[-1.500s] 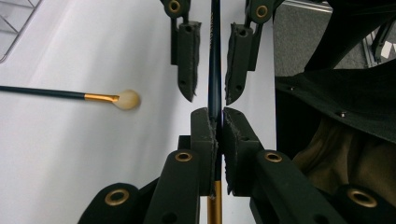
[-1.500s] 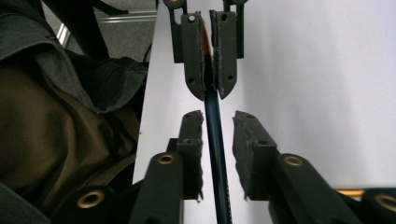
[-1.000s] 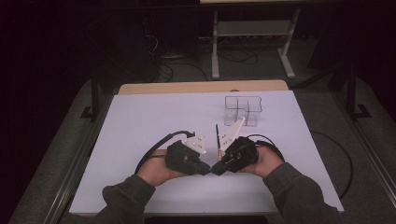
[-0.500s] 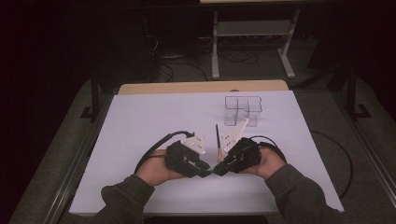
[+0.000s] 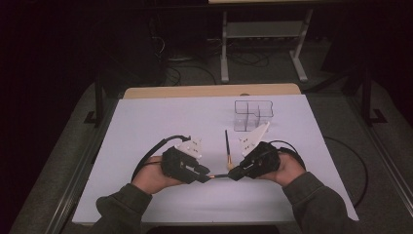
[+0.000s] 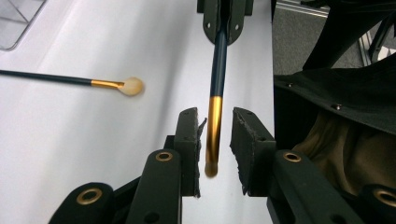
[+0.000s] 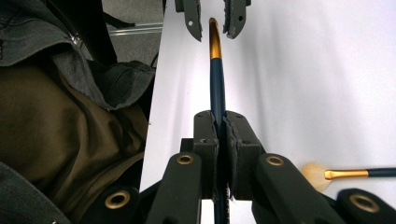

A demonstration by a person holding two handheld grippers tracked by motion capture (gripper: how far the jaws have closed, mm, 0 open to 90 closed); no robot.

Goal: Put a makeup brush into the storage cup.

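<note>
My right hand-held gripper clamps the blue brush, the left hand-held gripper has just been opening around its gold tip, so any wobble could knock it askew.

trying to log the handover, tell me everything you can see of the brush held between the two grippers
The held brush is slim, with a dark blue handle and a curved gold ferrule ending in a small tip. It hangs level just above the white table. The right gripper clamps its handle; its gold end lies between the left gripper's jaws, which have just been opening and stand apart from it.
</note>
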